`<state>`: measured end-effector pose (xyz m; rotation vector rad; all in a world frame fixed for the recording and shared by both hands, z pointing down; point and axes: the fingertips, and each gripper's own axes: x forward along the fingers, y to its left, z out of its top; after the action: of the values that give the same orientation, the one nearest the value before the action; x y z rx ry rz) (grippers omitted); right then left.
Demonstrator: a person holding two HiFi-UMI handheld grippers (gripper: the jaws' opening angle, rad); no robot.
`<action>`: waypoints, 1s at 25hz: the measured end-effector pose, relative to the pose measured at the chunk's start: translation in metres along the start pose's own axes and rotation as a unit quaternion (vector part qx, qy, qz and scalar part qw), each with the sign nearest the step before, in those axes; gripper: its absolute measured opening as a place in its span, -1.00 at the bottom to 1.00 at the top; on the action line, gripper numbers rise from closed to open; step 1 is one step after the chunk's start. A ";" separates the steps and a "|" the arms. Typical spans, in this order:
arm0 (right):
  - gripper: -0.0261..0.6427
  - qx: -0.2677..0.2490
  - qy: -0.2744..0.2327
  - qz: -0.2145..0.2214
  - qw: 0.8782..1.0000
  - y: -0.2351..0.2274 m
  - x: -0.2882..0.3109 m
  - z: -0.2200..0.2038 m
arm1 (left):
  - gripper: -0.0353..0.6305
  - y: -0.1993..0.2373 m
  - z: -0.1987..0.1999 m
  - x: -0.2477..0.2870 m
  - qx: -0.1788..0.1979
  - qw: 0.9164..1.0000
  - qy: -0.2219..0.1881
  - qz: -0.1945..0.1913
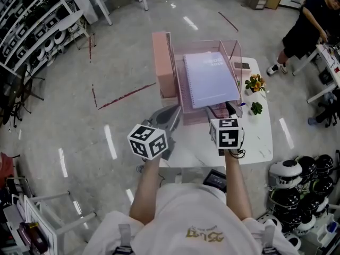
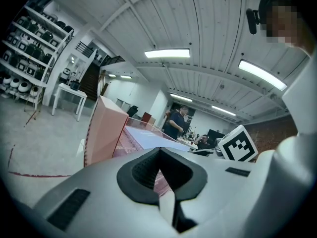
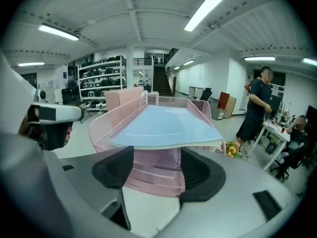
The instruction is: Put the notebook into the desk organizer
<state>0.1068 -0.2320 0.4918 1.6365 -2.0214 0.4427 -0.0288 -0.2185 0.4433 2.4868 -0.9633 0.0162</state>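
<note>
A pale lilac notebook lies flat on the top tray of the pink mesh desk organizer on the white table. In the right gripper view the notebook juts slightly past the organizer's near rim. My right gripper stands just in front of that edge, open, its pads wide apart with nothing between them. My left gripper hovers at the organizer's front left corner, shut and empty. In the left gripper view its jaws meet in a line, and the organizer's tall pink side is ahead.
Small orange flowers and a green plant sit at the table's right side. A person stands at the back right by another desk. Helmets are piled at the lower right, and shelves line the left.
</note>
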 end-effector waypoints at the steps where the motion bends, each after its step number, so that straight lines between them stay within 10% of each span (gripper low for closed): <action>1: 0.00 -0.005 0.006 -0.008 1.000 -0.001 -0.001 -0.004 | -0.84 0.001 0.000 -0.001 0.000 1.000 0.001 0.004; 6: -0.05 0.007 -0.017 -0.013 1.000 0.000 -0.010 -0.006 | -0.84 0.005 -0.001 -0.005 0.001 1.000 -0.002 0.017; 17: -0.88 0.046 -0.108 0.015 0.993 0.029 -0.057 0.007 | -0.84 -0.016 0.004 -0.025 0.055 0.998 -0.015 0.035; 25: -0.89 0.076 -0.142 0.032 0.986 0.035 -0.090 -0.011 | -0.84 -0.027 -0.008 -0.054 0.075 0.994 -0.034 0.068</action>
<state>0.0882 -0.1450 0.4522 1.8162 -2.3036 0.4159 -0.0508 -0.1634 0.4294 2.5663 -1.1991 0.0506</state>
